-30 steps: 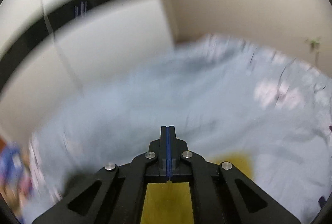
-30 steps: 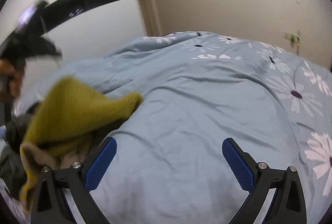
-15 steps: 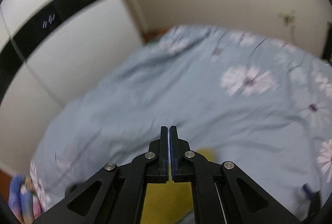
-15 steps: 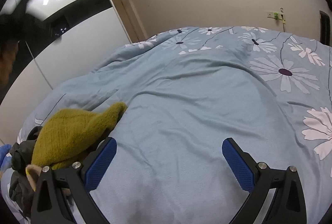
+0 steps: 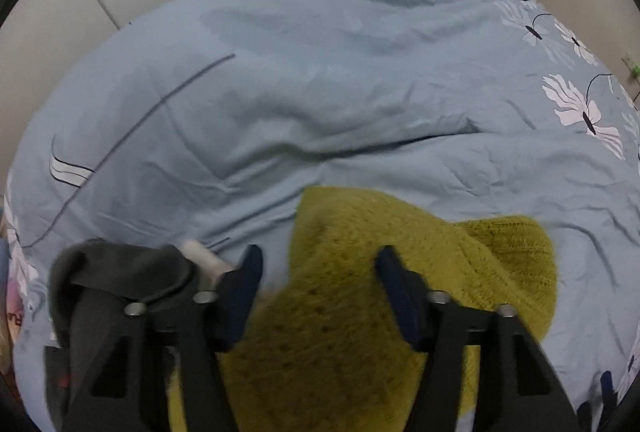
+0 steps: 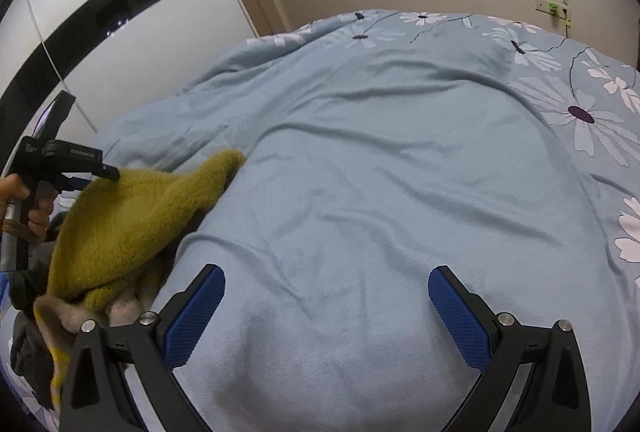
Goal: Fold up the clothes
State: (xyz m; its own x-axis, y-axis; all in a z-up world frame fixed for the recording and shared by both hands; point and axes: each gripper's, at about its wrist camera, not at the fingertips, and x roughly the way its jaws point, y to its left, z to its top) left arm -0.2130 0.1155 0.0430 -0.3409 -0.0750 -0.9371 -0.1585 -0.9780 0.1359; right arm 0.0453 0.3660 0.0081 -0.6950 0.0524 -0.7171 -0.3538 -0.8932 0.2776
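Left wrist: left tool point(image 5: 318, 268), clamped half a second ago, now spread over olive knit sweater point(image 5: 360, 272), released on bed point(image 5: 320, 92); right tool point(image 6: 326, 306) wide, empty; folding not begun.

Duvet point(image 6: 400, 172) on bed: pale blue, printed with white daisies, dark purple centres, thin dark stems, mostly toward far and right edges. Knit sweater point(image 5: 360, 312) near left edge: olive-yellow. Garment point(image 5: 120, 272) beside sweater: dark grey. Fingers point(image 6: 456, 316) of right gripper: blue textured pads on black frame. Wardrobe point(image 6: 120, 32): glossy white with black band.
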